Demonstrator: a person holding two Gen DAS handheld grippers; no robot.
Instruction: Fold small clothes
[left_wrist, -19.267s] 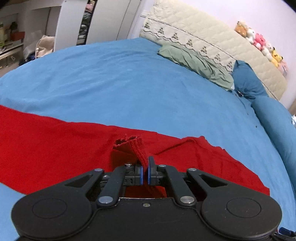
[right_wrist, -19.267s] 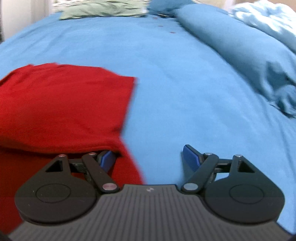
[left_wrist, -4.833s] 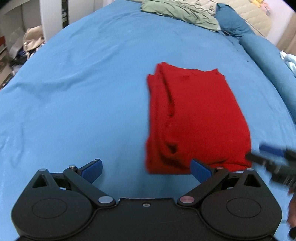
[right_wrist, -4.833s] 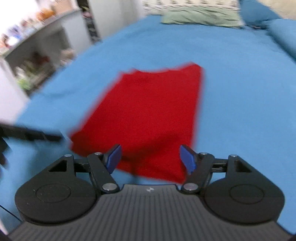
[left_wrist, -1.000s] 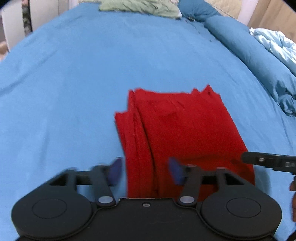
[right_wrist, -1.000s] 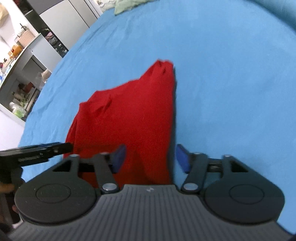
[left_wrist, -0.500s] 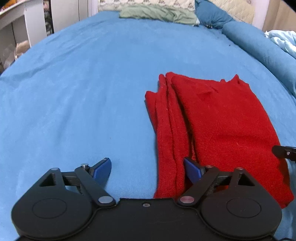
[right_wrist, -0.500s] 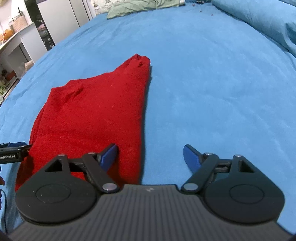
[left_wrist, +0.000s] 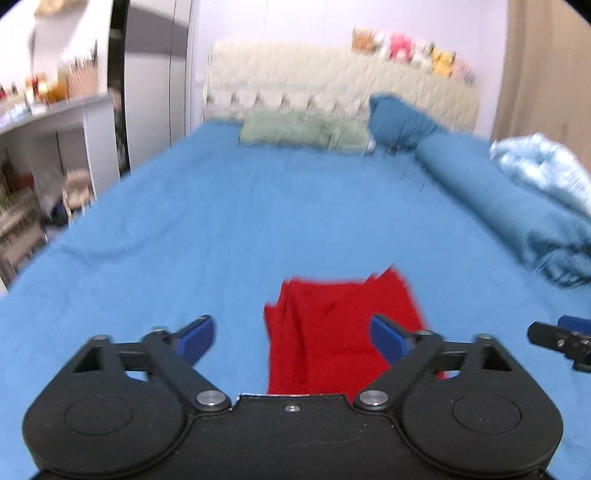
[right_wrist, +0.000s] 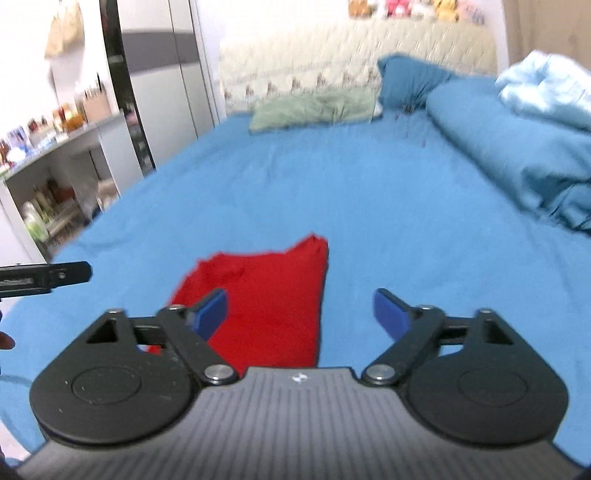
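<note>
While the wide bed with its blue sheet (left_wrist: 258, 229) takes up most of the room, the red knit garment (left_wrist: 343, 332) lies on it as a neat folded rectangle, layered edges showing on 1 side. Folding looks finished, perhaps bar a final tidy. Left hand-held gripper (left_wrist: 291, 338) and right hand-held gripper (right_wrist: 300, 310) both hang above it, jaws wide apart, holding nothing.

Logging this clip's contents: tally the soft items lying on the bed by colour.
Red: 1, folded red garment
Green: 1, green pillow
Dark blue: 2, blue pillow, rolled blue duvet
Light blue: 1, light blue blanket
Total: 5
</note>
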